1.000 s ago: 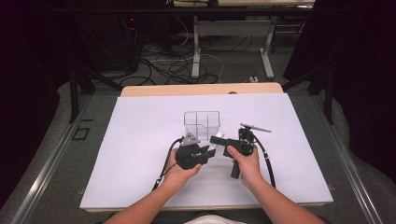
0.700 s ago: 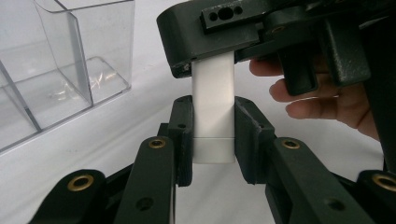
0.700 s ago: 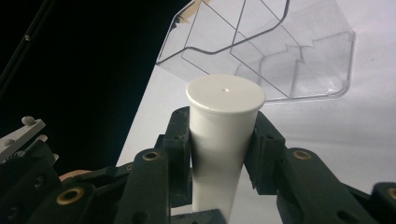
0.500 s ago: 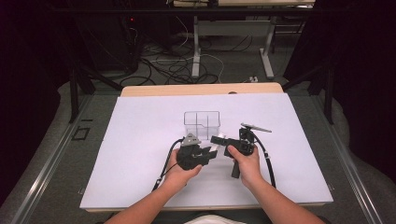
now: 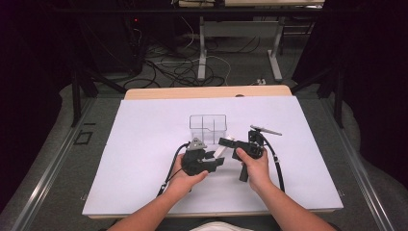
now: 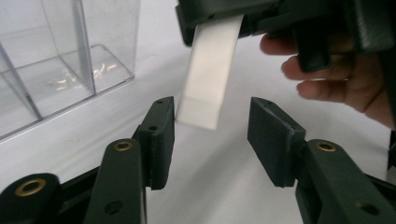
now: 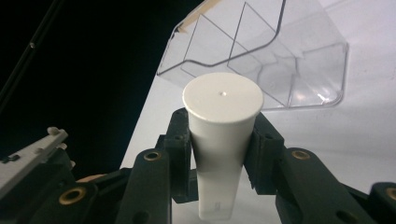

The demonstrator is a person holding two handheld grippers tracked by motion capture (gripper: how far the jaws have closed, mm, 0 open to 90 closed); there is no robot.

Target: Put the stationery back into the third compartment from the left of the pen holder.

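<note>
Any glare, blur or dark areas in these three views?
High view: room beyond the table is dark, white sheet evenly lit. Left gripper view: highlights glint in the clear organizer; near tongs slightly soft. Right gripper view: white tube sharp, black background at left.

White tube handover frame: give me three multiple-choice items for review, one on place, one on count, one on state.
1. Where does the clear organiser stand?
A. beyond the grippers on the white sheet
B. on the floor
C. in a hand

2. How many grippers clamp the white tube?
A. none
B. one
C. two

3. How do the left gripper jaws stand?
A. pressed shut on the tube
B. apart, the tube's end between them
C. shut on nothing

Answers: 1 A, the high view shows it past both hands. 2 B, only the right gripper presses on it. 3 B, the left gripper view shows gaps beside the tube; the jaws have just been opening.
</note>
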